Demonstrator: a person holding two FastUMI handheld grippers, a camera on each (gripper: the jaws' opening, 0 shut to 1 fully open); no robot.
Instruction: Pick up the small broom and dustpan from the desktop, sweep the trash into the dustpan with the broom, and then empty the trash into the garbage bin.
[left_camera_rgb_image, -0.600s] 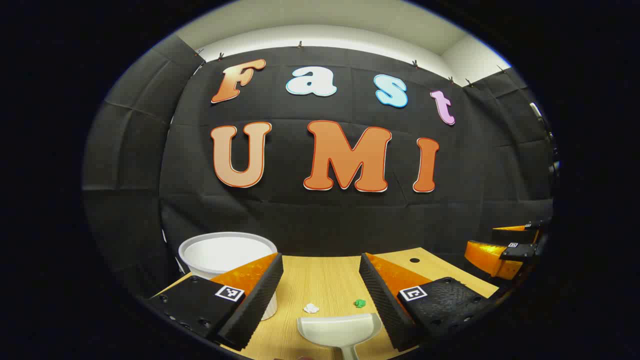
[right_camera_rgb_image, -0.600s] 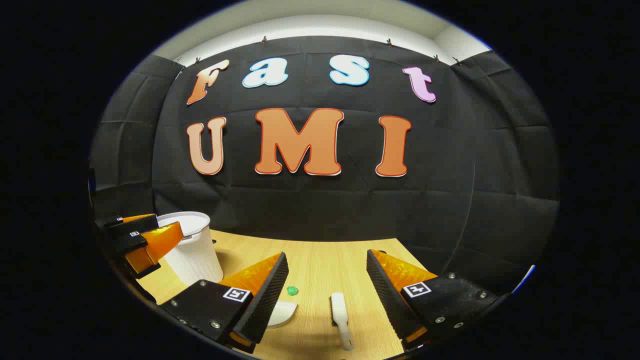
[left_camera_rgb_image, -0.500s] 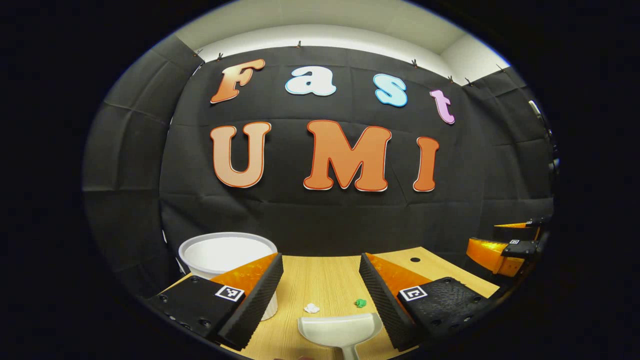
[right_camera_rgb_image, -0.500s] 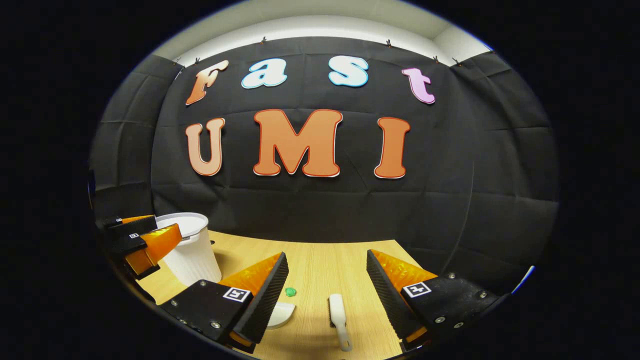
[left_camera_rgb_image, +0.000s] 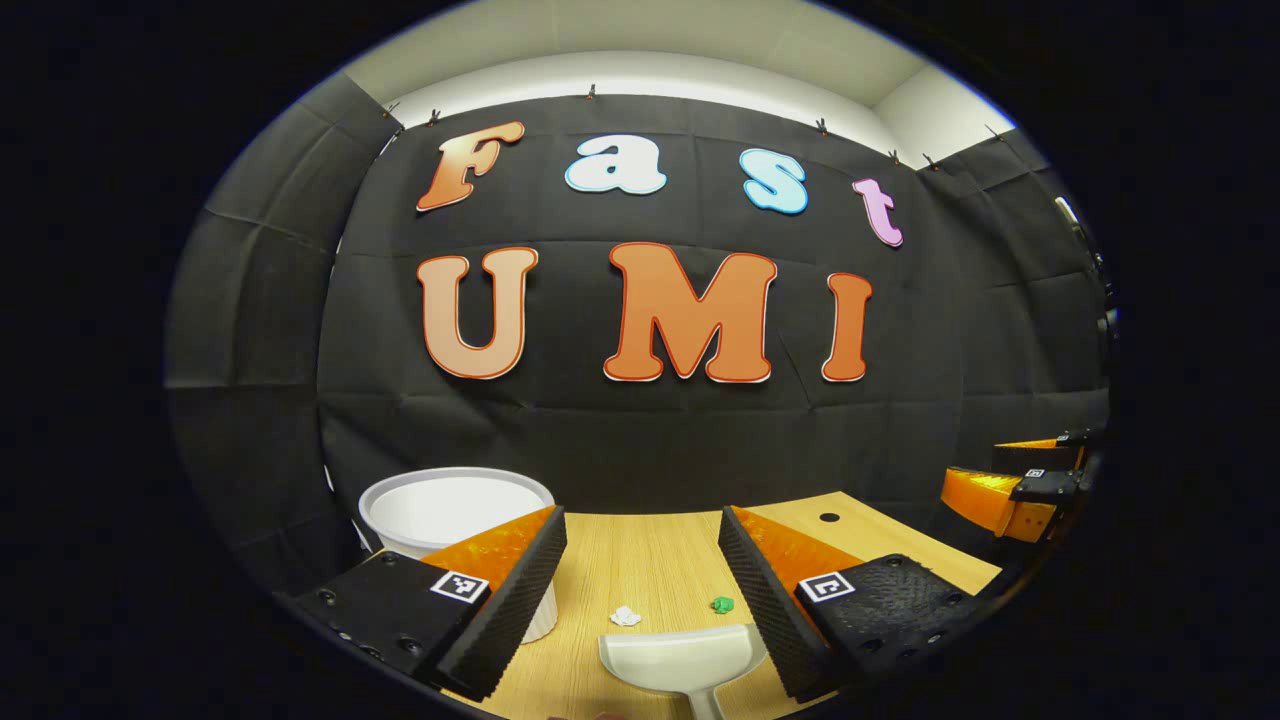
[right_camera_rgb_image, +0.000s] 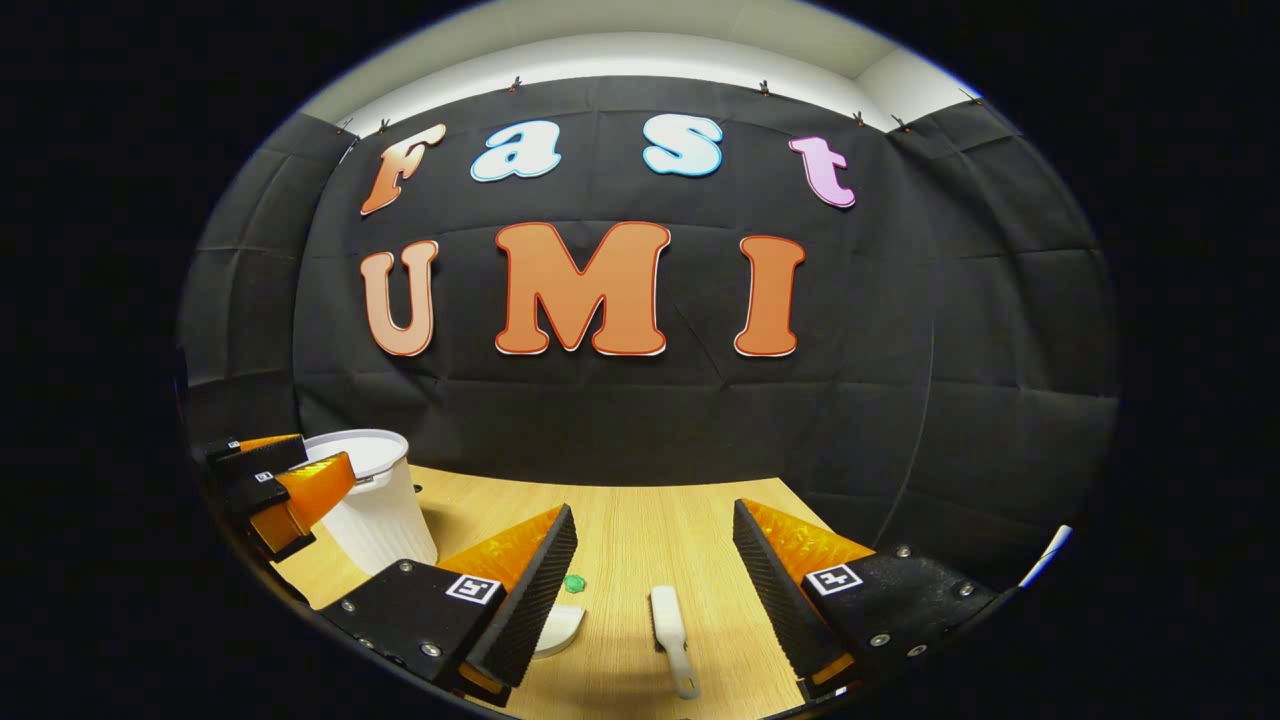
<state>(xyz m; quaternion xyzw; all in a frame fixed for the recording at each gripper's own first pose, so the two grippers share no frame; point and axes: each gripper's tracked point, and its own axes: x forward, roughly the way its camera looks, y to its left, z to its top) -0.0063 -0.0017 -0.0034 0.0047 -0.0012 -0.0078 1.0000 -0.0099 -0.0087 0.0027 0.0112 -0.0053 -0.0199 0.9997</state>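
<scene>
Both grippers' fingers spread, empty; dustpan handle cut off; broom bristles unclear

Black cloth wall, clipped along top; pale ceiling; light wood-grain surface, one small round hole.

right gripper has eased up and back a touch, so the broom sits a bit farther ahead of it
</scene>
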